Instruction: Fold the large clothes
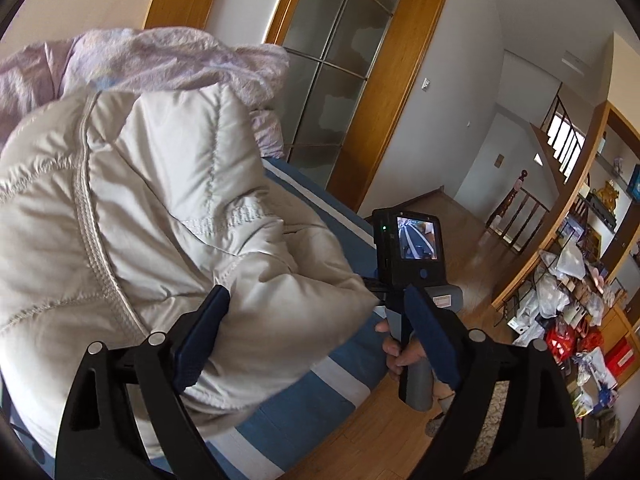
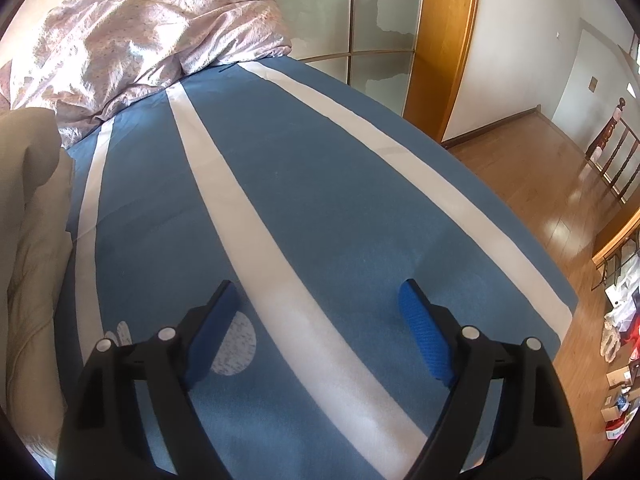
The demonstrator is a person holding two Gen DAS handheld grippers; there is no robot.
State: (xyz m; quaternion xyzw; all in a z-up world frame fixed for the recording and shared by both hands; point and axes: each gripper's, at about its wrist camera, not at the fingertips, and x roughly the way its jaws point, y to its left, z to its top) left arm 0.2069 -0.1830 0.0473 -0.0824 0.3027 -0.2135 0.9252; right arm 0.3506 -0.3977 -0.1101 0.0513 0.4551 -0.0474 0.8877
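From the left wrist, the left tool (image 1: 316,340) tilts gently downward with its jaws spread wide, a fold of the puffy cream jacket (image 1: 152,200) bulging loose between them on the blue striped bed (image 1: 320,396), while the person's hand (image 1: 400,354) grips the other tool's handle beyond. From the right wrist, the right tool (image 2: 320,332) points steeply down over the bare bedsheet, released and empty, the jacket (image 2: 28,220) heaped at the left edge below the pink duvet (image 2: 160,32).

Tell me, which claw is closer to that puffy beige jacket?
Left. The left claw stands open right at the puffy beige jacket, whose folded edge bulges between its fingers. The right claw hangs open over the striped blue bedsheet, with the jacket off at its left edge.
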